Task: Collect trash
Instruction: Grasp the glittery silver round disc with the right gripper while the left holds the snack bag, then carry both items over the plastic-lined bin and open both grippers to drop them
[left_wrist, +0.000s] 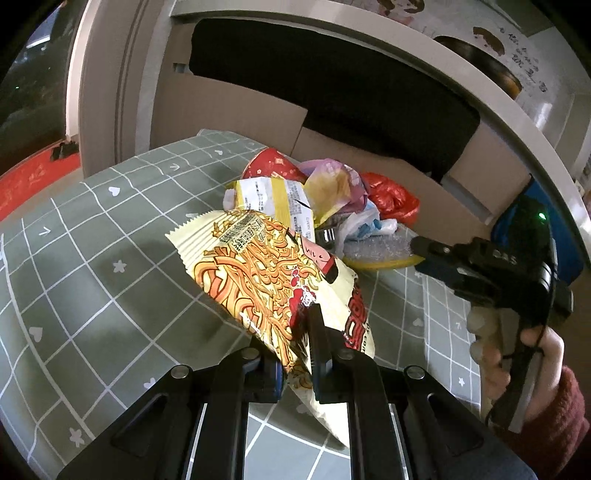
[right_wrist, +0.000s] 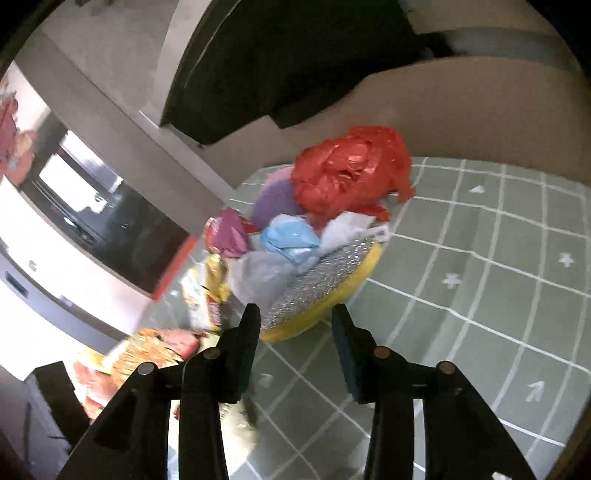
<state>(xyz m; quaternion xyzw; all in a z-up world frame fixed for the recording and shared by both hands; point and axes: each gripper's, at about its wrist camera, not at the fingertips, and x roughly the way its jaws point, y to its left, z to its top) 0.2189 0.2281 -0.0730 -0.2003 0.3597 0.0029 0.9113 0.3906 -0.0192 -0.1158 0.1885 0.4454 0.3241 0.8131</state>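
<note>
The left gripper (left_wrist: 295, 332) is clamped on the lower corner of a noodle wrapper (left_wrist: 266, 280), which sticks up and away from the jaws, its long axis running from the grip toward the far left, lifted clear of the green checked tablecloth (left_wrist: 92, 229). The rest of the trash pile (left_wrist: 325, 199) sits farther back on the table: a red plastic bag (right_wrist: 351, 177), a blue bag (right_wrist: 290, 236), a yellow-white packet (left_wrist: 273, 195) and a red paper cup (left_wrist: 271, 166), heaped over a yellow-backed silver scrub pad (right_wrist: 325, 288). The right gripper (right_wrist: 295, 332) is released, jaws apart with nothing between the pads, aimed straight at the near edge of the scrub pad, which lies just ahead of the fingertips, its long axis crossing the jaw line at a slant toward the far right. In the left wrist view it comes in from the right, tip beside the pad. The right hand (left_wrist: 517, 354) is the nearer one to the pile; the left is occupied. Likely next move: right closes in on the pile's near edge.
</note>
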